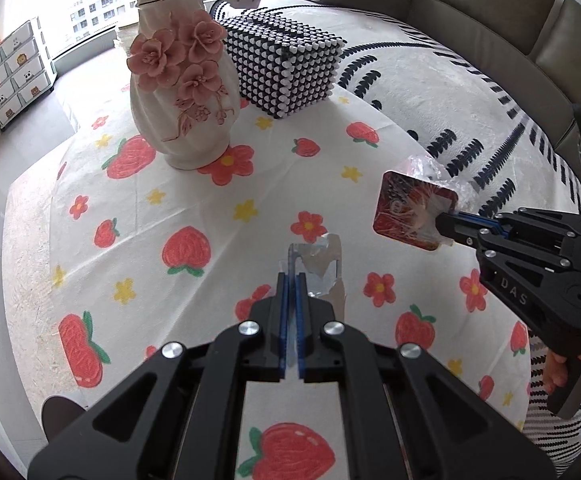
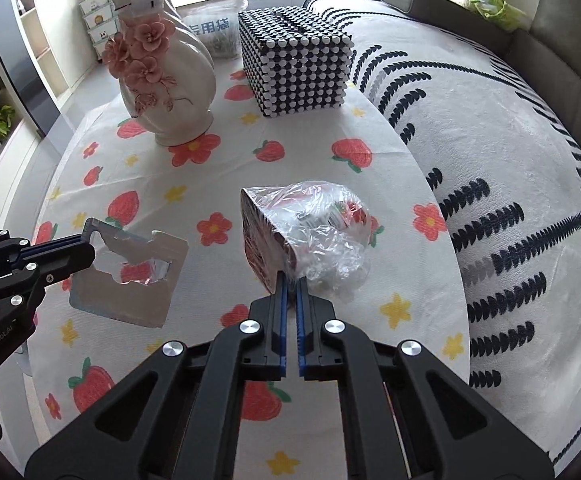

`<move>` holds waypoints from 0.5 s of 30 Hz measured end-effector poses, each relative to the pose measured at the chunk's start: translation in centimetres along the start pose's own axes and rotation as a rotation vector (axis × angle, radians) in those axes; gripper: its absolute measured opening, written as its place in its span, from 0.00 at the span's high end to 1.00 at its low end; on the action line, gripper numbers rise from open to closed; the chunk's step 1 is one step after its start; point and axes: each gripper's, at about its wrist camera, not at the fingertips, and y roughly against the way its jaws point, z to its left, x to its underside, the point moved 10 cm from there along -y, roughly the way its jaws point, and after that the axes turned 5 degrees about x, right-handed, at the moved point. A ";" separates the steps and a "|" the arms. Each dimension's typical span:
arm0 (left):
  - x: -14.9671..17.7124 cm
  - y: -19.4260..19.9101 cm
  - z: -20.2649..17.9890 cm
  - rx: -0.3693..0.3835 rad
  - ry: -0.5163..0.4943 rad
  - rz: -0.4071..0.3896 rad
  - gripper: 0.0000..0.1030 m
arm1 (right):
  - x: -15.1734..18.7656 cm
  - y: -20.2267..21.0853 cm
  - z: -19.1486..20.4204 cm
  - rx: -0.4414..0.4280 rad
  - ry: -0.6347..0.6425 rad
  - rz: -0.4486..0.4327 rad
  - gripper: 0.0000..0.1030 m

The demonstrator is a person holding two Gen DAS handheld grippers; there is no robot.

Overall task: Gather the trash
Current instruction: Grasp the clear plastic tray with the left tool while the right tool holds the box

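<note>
The left gripper (image 1: 291,276) is clamped on a torn, flat grey blister card (image 2: 130,276) with clear plastic; the right gripper (image 2: 290,280) pinches a crumpled red wrapper (image 2: 310,232), both held above the strawberry tablecloth (image 2: 194,184).

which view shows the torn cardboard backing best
The right wrist view: the cardboard backing faces the camera broadside, showing its torn cutout while clamped in the left gripper. The left wrist view sees it nearly edge-on beyond its own fingers, mostly hidden.
</note>
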 end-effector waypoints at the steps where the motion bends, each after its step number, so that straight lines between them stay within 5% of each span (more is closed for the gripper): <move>1: 0.4 0.6 0.6 -0.007 0.011 -0.001 0.96 | 0.1 0.5 0.7 -0.009 0.009 0.001 0.97; 15: 8.3 11.1 11.7 -0.172 0.254 -0.030 0.96 | 1.2 6.7 14.6 -0.151 0.223 -0.012 0.97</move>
